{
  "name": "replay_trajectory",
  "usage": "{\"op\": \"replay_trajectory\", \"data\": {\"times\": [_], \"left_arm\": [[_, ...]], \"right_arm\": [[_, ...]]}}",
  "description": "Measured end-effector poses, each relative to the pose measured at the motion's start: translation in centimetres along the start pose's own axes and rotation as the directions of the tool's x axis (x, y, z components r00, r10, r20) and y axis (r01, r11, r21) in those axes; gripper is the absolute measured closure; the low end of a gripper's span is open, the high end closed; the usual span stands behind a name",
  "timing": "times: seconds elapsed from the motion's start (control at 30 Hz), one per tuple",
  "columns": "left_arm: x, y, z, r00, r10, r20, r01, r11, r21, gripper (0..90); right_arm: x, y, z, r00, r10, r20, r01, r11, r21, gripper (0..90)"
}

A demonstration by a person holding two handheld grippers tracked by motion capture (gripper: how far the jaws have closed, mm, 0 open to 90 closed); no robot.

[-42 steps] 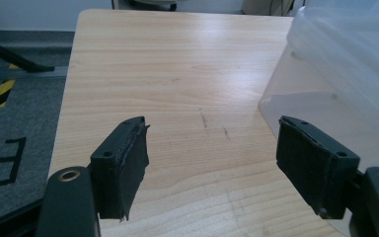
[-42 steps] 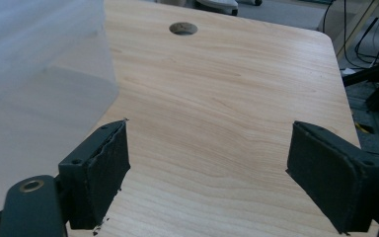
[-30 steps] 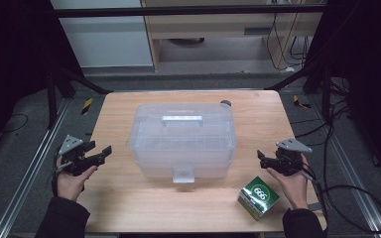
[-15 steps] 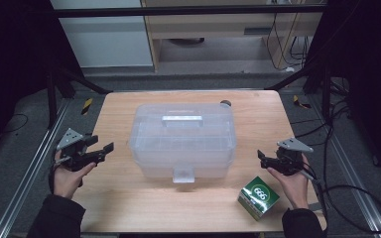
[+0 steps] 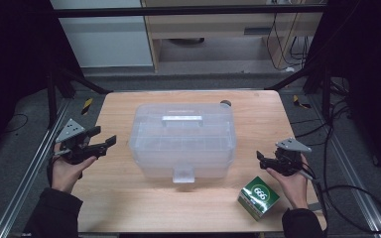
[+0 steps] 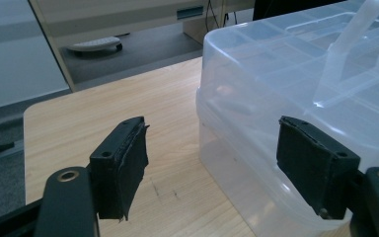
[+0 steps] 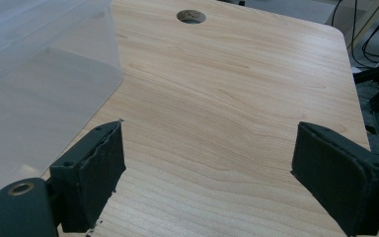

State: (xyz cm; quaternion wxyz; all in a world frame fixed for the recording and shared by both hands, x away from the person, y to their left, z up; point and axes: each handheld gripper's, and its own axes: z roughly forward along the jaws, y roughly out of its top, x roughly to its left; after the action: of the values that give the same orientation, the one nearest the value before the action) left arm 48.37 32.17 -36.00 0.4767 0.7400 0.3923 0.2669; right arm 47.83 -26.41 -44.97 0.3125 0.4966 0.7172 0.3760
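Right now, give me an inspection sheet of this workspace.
Surface: wooden table, round hole near far edge.
Job's things: clear plastic box mid-table, lid on, handle flat.
Clutter: green carton at near right.
Grippers: left gripper open, left of box; right gripper open, right of box; both apart from it.
Cables: black cable trails from right gripper onto floor.
Surroundings: cabinet beyond table; metal rails at sides.

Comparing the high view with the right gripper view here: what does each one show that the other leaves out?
High view alone: the green box, the bin's handle and front latch, the left claw, both hands.
Right gripper view alone: a close look at the right claw, wide open over bare wood.
Both: the clear storage bin, the wooden table and its cable hole.
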Motion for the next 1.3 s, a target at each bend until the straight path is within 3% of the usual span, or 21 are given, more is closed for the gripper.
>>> {"op": "replay_trajectory", "data": {"times": [0.23,0.47,0.73,1.0,1.07,1.3], "left_arm": [[-0.5,1.4,0.1,0.9989,0.046,-0.003,-0.046,0.9989,-0.001,27.1],[-1.4,3.2,0.1,0.9936,0.112,-0.013,-0.112,0.9937,0.0,27.4],[-2.4,4.9,0.1,0.9879,0.155,0.0,-0.155,0.9879,0.0,27.5],[-3.7,6.5,0.2,0.9727,0.232,0.013,-0.232,0.9726,0.013,27.5],[-3.8,6.7,0.2,0.9715,0.236,0.015,-0.237,0.9715,0.011,27.5],[-4.8,7.6,0.6,0.9588,0.283,0.03,-0.283,0.959,0.014,27.5]], "right_arm": [[0.0,0.0,0.0,1.0,0.001,-0.001,-0.001,1.0,0.002,12.9],[0.0,0.0,0.0,1.0,-0.001,-0.004,0.001,1.0,0.001,12.8],[0.0,0.1,0.0,1.0,0.003,-0.008,-0.002,1.0,0.001,12.4],[0.0,0.1,0.0,1.0,0.002,-0.002,-0.002,1.0,0.0,12.2],[0.0,0.1,0.0,1.0,-0.001,-0.002,0.001,1.0,-0.002,12.2],[-0.1,0.1,-0.1,1.0,0.006,-0.003,-0.006,1.0,-0.005,12.3]]}}
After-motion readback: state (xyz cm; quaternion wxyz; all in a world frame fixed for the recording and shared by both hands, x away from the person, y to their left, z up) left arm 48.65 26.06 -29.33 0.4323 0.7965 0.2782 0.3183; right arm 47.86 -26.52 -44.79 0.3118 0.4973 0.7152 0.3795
